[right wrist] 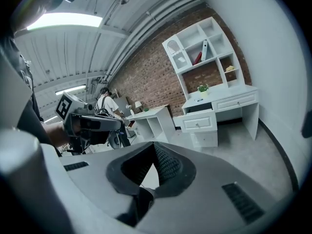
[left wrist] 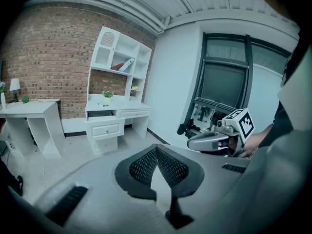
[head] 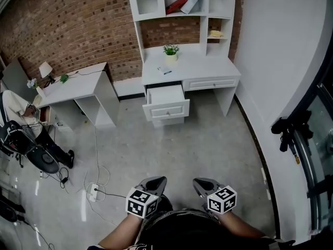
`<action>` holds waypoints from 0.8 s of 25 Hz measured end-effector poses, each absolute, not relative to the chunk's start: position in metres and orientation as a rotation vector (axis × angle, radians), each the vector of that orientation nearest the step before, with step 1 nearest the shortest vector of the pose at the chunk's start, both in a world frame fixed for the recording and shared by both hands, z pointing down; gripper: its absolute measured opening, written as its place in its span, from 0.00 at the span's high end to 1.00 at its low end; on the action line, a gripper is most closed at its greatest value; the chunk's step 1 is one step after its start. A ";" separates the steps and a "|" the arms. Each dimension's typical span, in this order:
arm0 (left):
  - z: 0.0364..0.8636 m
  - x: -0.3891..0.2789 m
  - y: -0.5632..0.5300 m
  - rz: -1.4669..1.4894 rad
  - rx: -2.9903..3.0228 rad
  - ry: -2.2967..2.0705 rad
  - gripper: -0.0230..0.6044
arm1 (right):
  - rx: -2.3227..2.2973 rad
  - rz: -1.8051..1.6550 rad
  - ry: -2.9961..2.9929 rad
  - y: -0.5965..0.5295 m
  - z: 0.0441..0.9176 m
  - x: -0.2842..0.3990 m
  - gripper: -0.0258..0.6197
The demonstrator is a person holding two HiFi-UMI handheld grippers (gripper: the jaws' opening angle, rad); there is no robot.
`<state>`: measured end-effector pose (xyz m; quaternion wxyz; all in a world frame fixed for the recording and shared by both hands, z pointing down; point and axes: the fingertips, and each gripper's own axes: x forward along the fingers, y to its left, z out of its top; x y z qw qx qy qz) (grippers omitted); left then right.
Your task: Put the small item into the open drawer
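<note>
2 white desks agst brick wall (head: 78, 30): big desk (head: 208, 66) w/ shelf hutch on top, plain desk (head: 78, 85) to its left; 1 person (head: 21, 113) seated far left; 1 open drawer (head: 165, 94) pulled out of big desk's left side, 1 shut drawer (head: 210, 83) beside it; 1 potted plant (head: 170, 51) on the desktop; 1 small item (head: 164, 71) lies on the desktop just behind the open drawer, not in it; 1 power strip (head: 92, 191) w/ cables on the floor (head: 208, 145) near left gripper (head: 157, 182). Bare floor betw. grippers and big desk, wide room; curved white wall edges it on the right. 2 grippers low in head view, well apart from desk: left gripper jaws together, nothing betw. them; right gripper (head: 201, 182) same, tips touching, empty.
</note>
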<state>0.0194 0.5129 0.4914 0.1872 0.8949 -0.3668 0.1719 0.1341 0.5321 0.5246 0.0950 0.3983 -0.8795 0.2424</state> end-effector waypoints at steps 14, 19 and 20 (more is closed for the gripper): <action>0.511 0.017 0.465 0.482 2.463 -0.974 0.94 | 1.219 0.756 -2.566 0.479 0.535 0.137 0.95; 0.519 0.018 0.431 0.496 2.439 -0.949 0.94 | 1.216 0.777 -2.545 0.451 0.543 0.136 0.95; 0.520 0.018 0.422 0.499 2.435 -0.944 0.94 | 1.220 0.790 -2.537 0.442 0.546 0.136 0.95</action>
